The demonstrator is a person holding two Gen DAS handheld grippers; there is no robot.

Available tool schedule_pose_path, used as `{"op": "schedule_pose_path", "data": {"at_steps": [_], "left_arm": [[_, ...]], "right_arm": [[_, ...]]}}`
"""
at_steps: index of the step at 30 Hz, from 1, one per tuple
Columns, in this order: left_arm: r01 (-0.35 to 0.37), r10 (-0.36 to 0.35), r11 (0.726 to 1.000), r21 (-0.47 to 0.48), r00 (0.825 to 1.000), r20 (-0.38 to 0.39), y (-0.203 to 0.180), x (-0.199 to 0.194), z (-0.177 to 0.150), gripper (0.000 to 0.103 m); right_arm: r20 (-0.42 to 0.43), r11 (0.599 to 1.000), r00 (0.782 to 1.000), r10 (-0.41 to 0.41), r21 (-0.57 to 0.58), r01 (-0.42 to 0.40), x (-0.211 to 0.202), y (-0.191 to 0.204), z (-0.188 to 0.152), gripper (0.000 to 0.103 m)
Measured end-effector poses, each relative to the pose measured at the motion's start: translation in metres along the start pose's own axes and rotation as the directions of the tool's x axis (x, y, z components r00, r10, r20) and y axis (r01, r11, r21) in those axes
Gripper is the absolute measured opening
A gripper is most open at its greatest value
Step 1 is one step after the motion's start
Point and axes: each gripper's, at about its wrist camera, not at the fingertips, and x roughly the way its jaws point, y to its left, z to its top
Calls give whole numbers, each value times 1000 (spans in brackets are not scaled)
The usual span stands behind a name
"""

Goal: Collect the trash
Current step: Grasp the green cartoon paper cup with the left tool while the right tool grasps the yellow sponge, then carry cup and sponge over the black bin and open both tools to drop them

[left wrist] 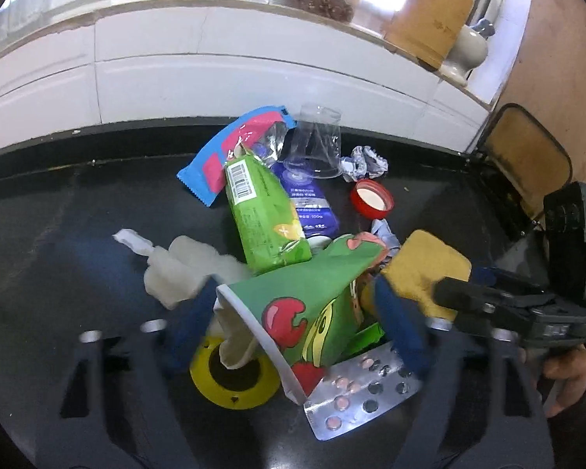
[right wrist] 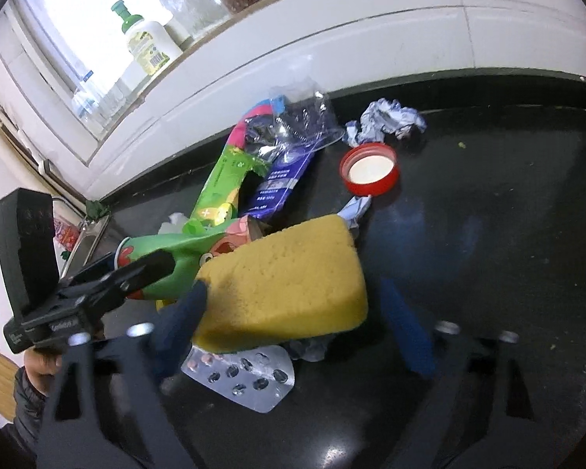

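Note:
A pile of trash lies on the black counter (left wrist: 50, 226). My left gripper (left wrist: 297, 312) is open, its blue fingers on either side of a crushed green paper cup (left wrist: 301, 305) with cherry prints. A pill blister pack (left wrist: 355, 391) lies under the cup. My right gripper (right wrist: 297, 312) is open around a yellow sponge (right wrist: 285, 285), which also shows in the left wrist view (left wrist: 426, 269). Behind lie a green carton (left wrist: 261, 211), a blue pouch (left wrist: 312, 203), a red lid (left wrist: 371, 197), a clear plastic cup (left wrist: 316, 140), a blue-pink wrapper (left wrist: 230, 148), crumpled foil (left wrist: 365, 162) and a white tissue (left wrist: 183, 269).
A white tiled wall (left wrist: 215, 70) rises behind the counter, with a ledge holding jars, a bottle (right wrist: 148, 43) and a wooden utensil holder (left wrist: 429, 19). A yellow ring (left wrist: 230, 375) lies on the counter under the cup. A chair back (left wrist: 527, 156) stands at right.

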Motion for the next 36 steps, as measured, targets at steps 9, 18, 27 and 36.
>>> {"op": "schedule_pose_path", "data": {"at_steps": [9,18,27,36], "left_arm": [[-47,48,999,-17,996,70,-13,-45,-10,40],[-203,198,979,15,968,154,-47,-118,-44,39],[-245,236,969,36,958,163,-60,-149,-83,39],[-338,335,941,-30,913,234,-27,-208,-110,39]], "right_arm": [[107,995,993,-54,-74,62,-40,22,-11,41],[198,981,976,-95,-149,125,-99,51,-45,36],[199,971,974,-111,-186,149,-124,70,-79,36],[192,958,980,-47,-269,99,-118,122,-83,36]]}}
